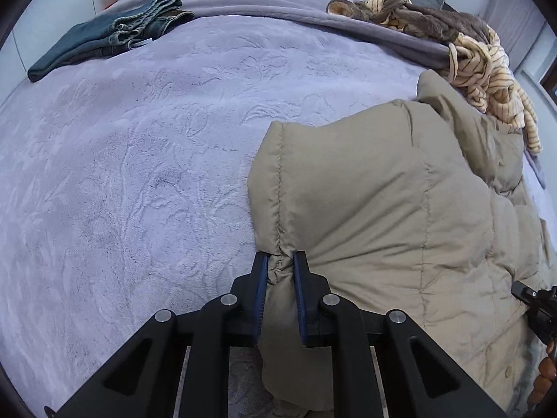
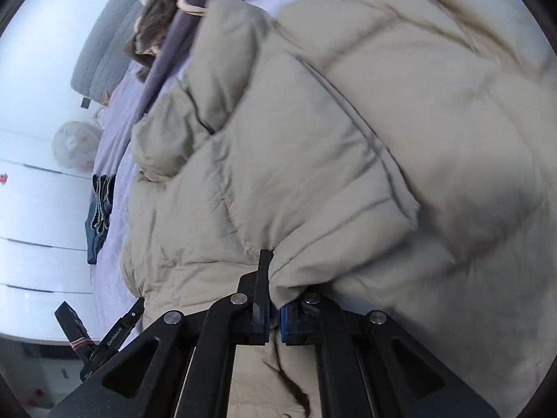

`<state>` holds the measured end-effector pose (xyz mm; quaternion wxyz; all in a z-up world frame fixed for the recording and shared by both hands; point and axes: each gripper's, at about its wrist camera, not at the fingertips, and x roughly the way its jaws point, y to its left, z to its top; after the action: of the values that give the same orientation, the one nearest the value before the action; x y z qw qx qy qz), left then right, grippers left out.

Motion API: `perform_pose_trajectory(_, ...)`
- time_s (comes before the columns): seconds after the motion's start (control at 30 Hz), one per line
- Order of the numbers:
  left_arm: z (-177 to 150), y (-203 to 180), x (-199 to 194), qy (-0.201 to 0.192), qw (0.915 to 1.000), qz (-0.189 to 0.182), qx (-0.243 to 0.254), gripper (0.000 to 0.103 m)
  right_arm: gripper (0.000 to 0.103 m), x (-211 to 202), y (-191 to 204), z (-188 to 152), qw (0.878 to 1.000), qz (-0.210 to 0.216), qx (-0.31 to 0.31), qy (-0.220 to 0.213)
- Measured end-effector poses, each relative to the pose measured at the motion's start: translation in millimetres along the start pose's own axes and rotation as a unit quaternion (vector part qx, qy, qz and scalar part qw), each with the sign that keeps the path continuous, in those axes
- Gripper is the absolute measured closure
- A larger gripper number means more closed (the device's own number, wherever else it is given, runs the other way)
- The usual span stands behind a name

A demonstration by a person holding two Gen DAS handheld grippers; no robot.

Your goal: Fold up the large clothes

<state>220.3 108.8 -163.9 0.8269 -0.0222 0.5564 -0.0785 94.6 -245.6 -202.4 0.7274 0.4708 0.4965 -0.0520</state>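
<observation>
Left gripper (image 1: 281, 261) clenched on a stitched edge of the beige puffer jacket (image 1: 383, 209); fabric bunched between the pads. Right gripper (image 2: 278, 299) likewise clamped on another edge of the same jacket (image 2: 313, 139), its far pad hidden under cloth. Jacket lies on the right side of the lilac bed (image 1: 139, 156), partly raised. Judgement: two grips on separate edges allow the bulky panel to be carried over evenly. Folded jeans (image 1: 104, 41) at far left, striped garment (image 1: 487, 69) at far right, well apart from the work

Soft daylight, fisheye warp, slight blur
</observation>
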Motion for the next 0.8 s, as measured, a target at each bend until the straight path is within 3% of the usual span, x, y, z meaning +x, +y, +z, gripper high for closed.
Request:
perform_pose_trajectory(0.07, 0.1, 0.2, -4.9, -0.006, 0.9998, 0.016, 0.005, 0.086, 0.092, -7.8, -3.2, -1.8, 1.000, 0.003, -0.007, 0.008)
perform_pose_trajectory(0.17, 1.8, 0.5, -27.8, -0.028, 0.9993, 0.023, 0.013, 0.086, 0.086, -31.9, 2.0, -1.9, 0.999, -0.025, -0.044, 0.011)
perform_pose_trajectory(0.27, 4.5, 0.6, -56.9, -0.058, 0.9982, 0.009, 0.017, 0.086, 0.086, -67.6, 13.1, -5.1, 0.991, -0.071, -0.108, -0.046)
perform_pose_trajectory(0.37, 7.6, -7.6, -69.9, -0.070, 0.9971, -0.010, 0.026, 0.086, 0.086, -90.3, 25.8, 4.9, 0.980, -0.084, -0.154, -0.094)
perform_pose_trajectory(0.43, 3.1, -18.4, -62.8, -0.058, 0.9976, -0.009, 0.038, 0.086, 0.086, -84.2, 31.8, 14.0, 0.979, -0.083, -0.165, -0.086)
perform_pose_trajectory(0.53, -16.3, -32.3, -30.5, -0.014, 0.9978, 0.034, 0.055, 0.086, 0.086, -48.8, 30.7, 20.8, 0.976, -0.106, -0.184, -0.049)
perform_pose_trajectory(0.63, -32.0, -32.1, -8.1, -0.015, 0.9980, 0.044, 0.042, 0.086, 0.092, -21.2, 9.5, 14.0, 0.974, -0.129, -0.184, -0.016)
perform_pose_trajectory(0.8, -28.2, -38.9, -10.8, -0.010, 0.9964, 0.064, 0.055, 0.086, 0.093, -42.5, -0.4, 8.7, 0.970, -0.138, -0.198, -0.022)
